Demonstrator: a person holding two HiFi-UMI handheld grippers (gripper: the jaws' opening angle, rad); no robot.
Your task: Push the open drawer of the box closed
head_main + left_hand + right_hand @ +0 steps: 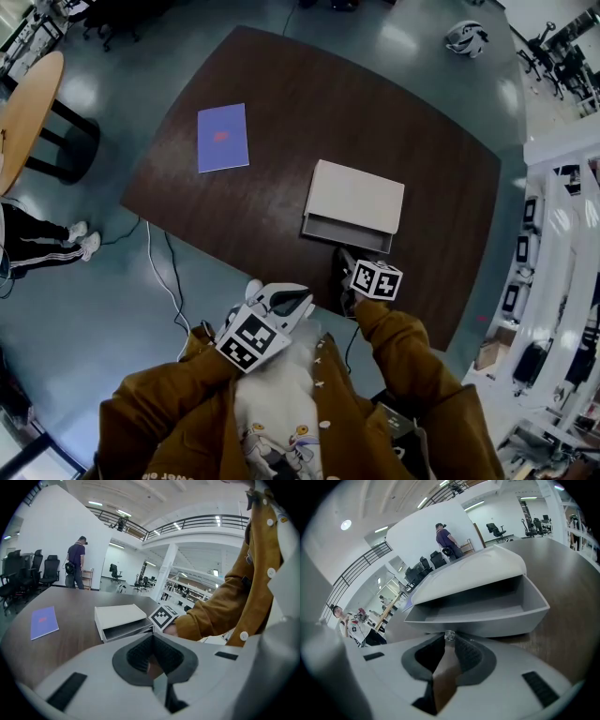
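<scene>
Two claws logged: right gripper [450, 644] pinches the small knob [449, 635] on the drawer [487, 613] front; left gripper [152, 639] is clenched on nothing, idle off the table [281, 112] edge at 7 o'clock. Best, I judge, to push straight toward 12 o'clock, square to the front panel, so the drawer runs without skewing and the box [356, 195] does not slide. Box: plain white, low, flat-topped, shallow empty drawer out at its 6 o'clock side, near table centre.
</scene>
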